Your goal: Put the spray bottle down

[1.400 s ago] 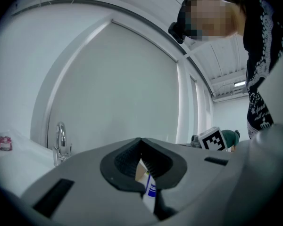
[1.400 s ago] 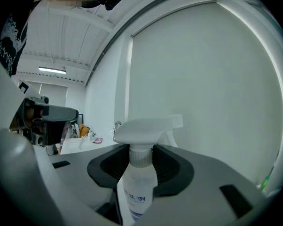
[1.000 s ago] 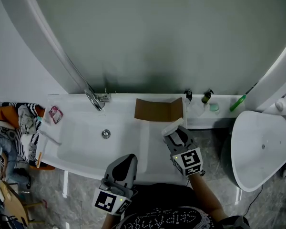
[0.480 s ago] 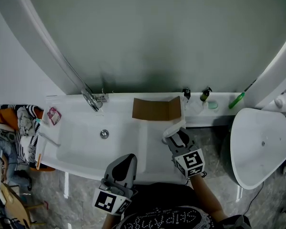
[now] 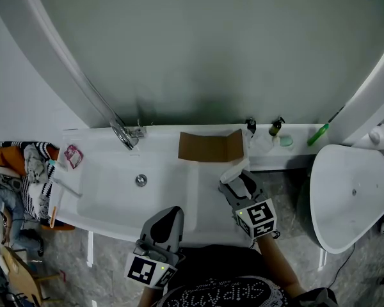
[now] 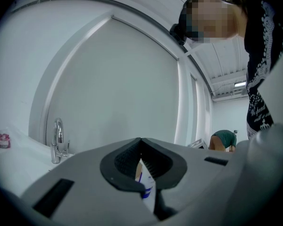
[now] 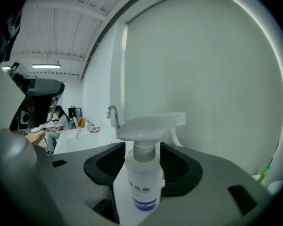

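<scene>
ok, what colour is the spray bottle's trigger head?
White trigger head; clearest in the right gripper view.

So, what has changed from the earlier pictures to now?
The right gripper has let go of the spray bottle. Its jaws are opening and no longer press on the bottle, which stands upright between them on the white counter. The left gripper, shut, stayed where it was. So did the bottle and the brown cardboard.
</scene>
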A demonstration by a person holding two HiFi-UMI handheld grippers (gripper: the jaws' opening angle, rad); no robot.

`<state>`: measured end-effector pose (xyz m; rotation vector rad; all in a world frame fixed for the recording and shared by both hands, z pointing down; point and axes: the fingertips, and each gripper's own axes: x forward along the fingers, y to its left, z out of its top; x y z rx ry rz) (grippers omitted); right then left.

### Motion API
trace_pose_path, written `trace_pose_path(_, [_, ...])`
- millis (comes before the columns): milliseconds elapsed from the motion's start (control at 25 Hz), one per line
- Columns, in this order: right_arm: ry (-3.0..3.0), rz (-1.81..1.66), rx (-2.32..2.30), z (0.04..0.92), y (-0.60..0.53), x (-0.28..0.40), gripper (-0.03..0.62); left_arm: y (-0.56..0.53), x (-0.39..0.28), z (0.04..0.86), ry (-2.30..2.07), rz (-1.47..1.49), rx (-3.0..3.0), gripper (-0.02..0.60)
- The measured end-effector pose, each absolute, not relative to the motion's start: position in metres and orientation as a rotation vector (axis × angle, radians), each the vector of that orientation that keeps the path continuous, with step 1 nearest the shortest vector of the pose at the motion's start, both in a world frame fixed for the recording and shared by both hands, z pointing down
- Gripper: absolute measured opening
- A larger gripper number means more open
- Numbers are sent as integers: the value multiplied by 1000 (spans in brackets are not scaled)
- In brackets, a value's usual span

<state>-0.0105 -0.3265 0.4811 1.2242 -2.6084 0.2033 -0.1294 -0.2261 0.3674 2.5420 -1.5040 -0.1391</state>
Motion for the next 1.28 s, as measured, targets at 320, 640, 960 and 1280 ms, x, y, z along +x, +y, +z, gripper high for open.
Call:
trace_pose_path(320, [-2629, 250, 1285, 462, -299, 11, 219, -226, -130, 366, -1498, -148, 2543, 2])
trace_pose_path(640, [-2843, 39, 1434, 359, -264, 28, 156, -226, -124, 363, -1468, -158, 2564, 2])
trace_pose_path(960, [-2783, 87, 1468, 365, -218, 40, 20, -219, -118, 369, -1431, -127, 2578, 2])
trace_pose_path(1280, [-2708, 155, 1517, 390, -205, 55, 21, -212, -108, 375, -1391, -112, 2590, 2])
